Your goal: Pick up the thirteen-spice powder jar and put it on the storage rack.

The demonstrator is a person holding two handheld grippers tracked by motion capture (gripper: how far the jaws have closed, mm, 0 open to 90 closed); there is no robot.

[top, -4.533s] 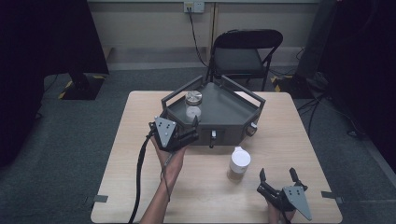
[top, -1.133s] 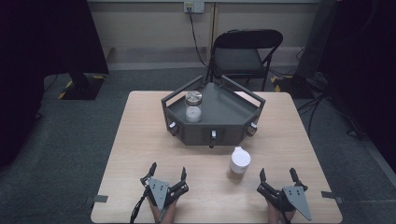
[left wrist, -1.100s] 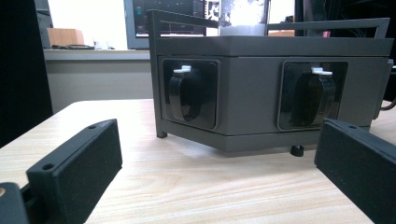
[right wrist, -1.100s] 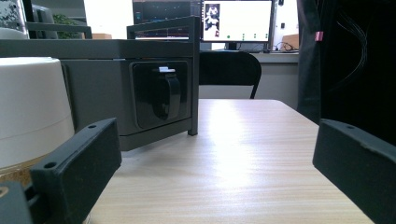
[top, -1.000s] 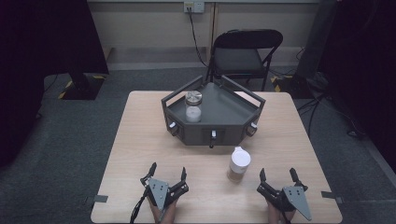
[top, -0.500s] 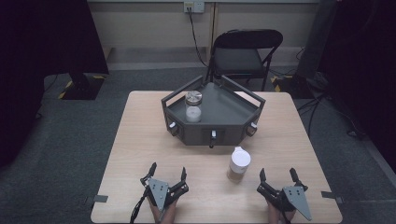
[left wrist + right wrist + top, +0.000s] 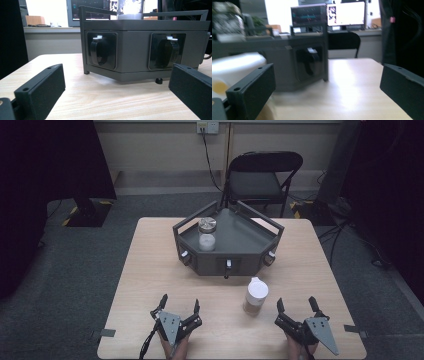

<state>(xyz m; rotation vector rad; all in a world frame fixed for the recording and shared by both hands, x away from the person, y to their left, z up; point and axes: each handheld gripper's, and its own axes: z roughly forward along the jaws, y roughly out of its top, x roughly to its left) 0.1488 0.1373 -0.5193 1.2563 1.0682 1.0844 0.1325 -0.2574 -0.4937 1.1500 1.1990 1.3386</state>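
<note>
A dark grey angular tray (image 7: 235,262) with knobs on its front stands at the table's middle back. A clear jar with a metal lid (image 7: 207,234) stands upright in its left part. A white-lidded container (image 7: 255,296) stands on the table in front of the tray. My left gripper (image 7: 178,306) rests open near the front edge, left of centre, jaws empty. My right gripper (image 7: 297,306) rests open at the front right, just right of the container. In the left gripper view the tray (image 7: 147,50) faces me beyond my wide-apart jaws. In the right gripper view the container (image 7: 234,70) is blurred at left.
A black folding chair (image 7: 263,177) stands behind the wooden table (image 7: 150,265). Cables run along the floor at right. Bare tabletop lies left of the tray and between the two grippers.
The left gripper, earlier up at the tray's left front corner, has come back to the table's front edge. Over the last second nothing has moved.
</note>
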